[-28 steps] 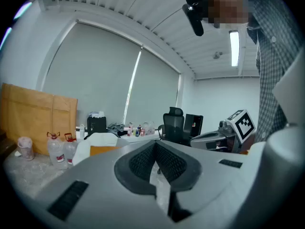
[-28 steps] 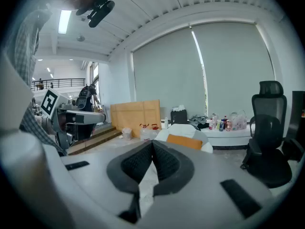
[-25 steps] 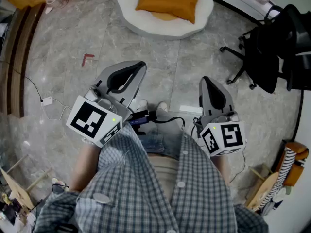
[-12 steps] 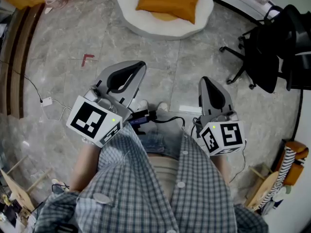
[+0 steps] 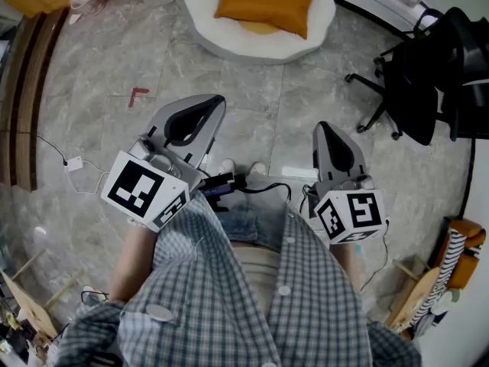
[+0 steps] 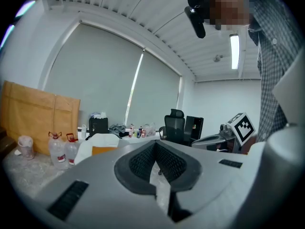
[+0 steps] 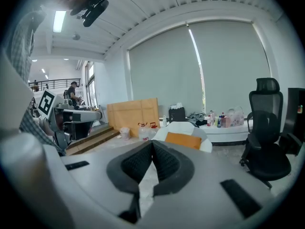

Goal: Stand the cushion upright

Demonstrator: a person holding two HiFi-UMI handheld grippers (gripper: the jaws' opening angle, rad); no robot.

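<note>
The grey marble floor (image 5: 92,128) fills most of the head view. On it stands the round white padded seat (image 5: 221,40), with a black office chair (image 5: 428,82) off to the right of the seat. The flat orange fabric cushion (image 5: 263,2) lies flat on top of the seat, not yet stood up.

Well short of the seat, the left gripper (image 5: 220,100) has slid a little sideways since a second ago, while the right gripper (image 5: 324,126) has kept its place. Both have their jaws fully closed with nothing between them. Neither has come closer to the seat, so the task seems not to have begun; both jaws would need to open first.
</note>
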